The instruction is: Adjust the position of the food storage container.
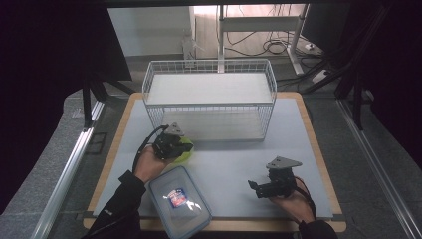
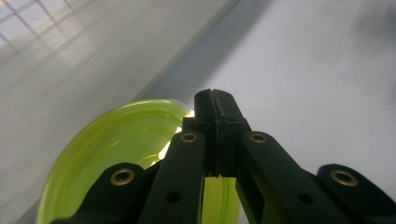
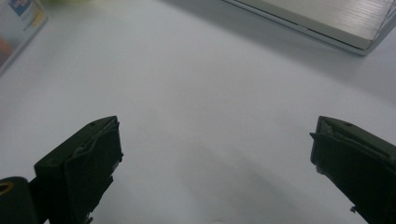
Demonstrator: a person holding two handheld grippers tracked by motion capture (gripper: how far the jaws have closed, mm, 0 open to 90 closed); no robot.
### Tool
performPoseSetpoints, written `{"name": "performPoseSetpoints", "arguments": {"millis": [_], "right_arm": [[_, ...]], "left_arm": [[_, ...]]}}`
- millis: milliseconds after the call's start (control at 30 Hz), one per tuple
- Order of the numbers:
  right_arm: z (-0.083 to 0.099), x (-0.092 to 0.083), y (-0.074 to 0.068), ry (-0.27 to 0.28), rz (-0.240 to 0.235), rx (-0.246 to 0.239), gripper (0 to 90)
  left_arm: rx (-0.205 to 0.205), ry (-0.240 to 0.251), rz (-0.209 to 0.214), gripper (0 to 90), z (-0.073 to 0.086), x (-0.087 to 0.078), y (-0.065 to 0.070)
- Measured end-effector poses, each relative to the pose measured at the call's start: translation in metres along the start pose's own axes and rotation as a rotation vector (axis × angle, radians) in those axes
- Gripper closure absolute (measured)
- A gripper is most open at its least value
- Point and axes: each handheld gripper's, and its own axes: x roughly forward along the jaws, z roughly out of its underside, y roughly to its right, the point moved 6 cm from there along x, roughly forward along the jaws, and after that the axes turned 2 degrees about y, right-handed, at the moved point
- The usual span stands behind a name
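Observation:
A yellow-green bowl (image 1: 186,152) sits on the grey mat (image 1: 234,159) just in front of the wire rack's left end. My left gripper (image 1: 179,145) is shut on its rim. In the left gripper view the two black jaws meet at the left gripper's tips (image 2: 215,100), a thin strip of the bowl's (image 2: 126,140) edge pinched between them. My right gripper (image 1: 254,187) rests low at the mat's front right, pointing left. In the right gripper view it (image 3: 215,154) stands wide open over bare mat with nothing between its fingers.
A white wire rack (image 1: 209,89) with two shelves stands at the back of the mat; its lower shelf (image 3: 327,18) shows in the right gripper view. A clear lidded container (image 1: 179,199) with a blue label lies at the front left, beside my left forearm.

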Motion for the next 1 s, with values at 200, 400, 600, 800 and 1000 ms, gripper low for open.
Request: {"name": "performPoseSetpoints", "arguments": {"millis": [200, 400, 600, 800, 1000], "right_arm": [[0.002, 0.001, 0.001, -0.014, -0.001, 0.004, 2.1], [0.003, 0.002, 0.002, -0.022, -0.002, 0.007, 2.4], [0.004, 0.002, 0.002, -0.032, -0.004, 0.012, 2.8], [0.004, 0.003, 0.002, -0.032, -0.004, 0.015, 3.0], [0.004, 0.004, 0.002, -0.038, -0.003, 0.012, 3.1]], "left_arm": [[0.026, -0.039, 0.015, 90.0, -0.006, 0.015, 0.002], [0.006, -0.065, 0.015, 90.0, -0.004, 0.022, -0.002], [-0.010, -0.061, -0.006, 90.0, 0.002, 0.016, -0.009], [-0.034, -0.050, -0.017, 90.0, 0.013, 0.006, -0.014], [-0.056, -0.053, -0.057, 90.0, 0.029, -0.010, -0.028]]}}
